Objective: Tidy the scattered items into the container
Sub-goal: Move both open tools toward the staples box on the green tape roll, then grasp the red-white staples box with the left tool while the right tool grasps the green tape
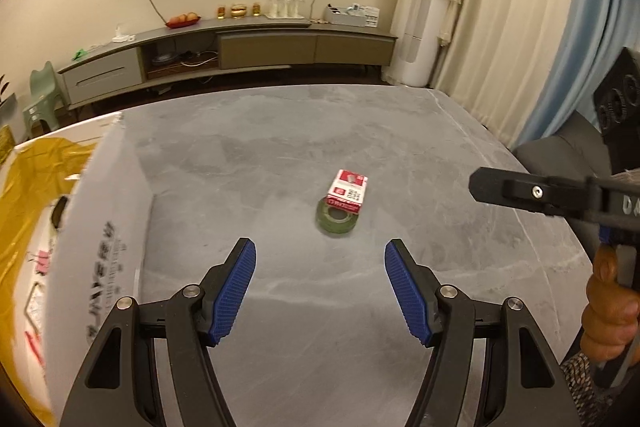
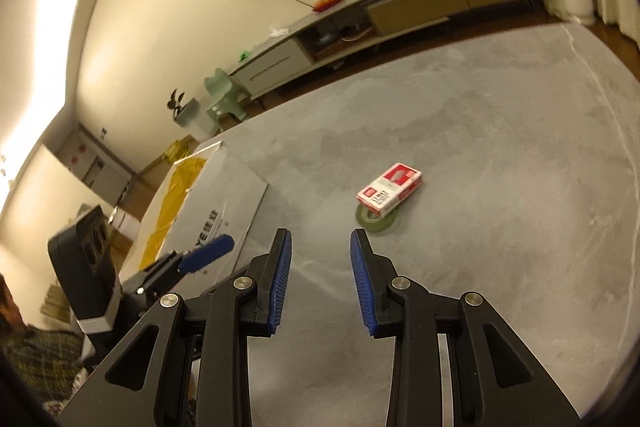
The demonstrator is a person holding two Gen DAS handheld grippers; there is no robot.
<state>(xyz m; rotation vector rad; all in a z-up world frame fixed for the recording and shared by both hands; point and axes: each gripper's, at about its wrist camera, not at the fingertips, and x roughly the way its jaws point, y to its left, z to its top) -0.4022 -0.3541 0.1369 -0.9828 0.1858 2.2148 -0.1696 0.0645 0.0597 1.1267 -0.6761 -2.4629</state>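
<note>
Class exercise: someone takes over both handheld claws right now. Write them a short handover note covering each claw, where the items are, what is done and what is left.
Left claw: open, empty, above the grey table.
Right claw: open, empty, aimed toward the remaining items.
Red and white box: lies on top of the green tape roll, mid-table, touched by neither claw.
Cardboard box: at the table's left edge, yellow-lined; a pink clip and other small things are already inside.
Left: move the small box and the tape roll into the container.
</note>
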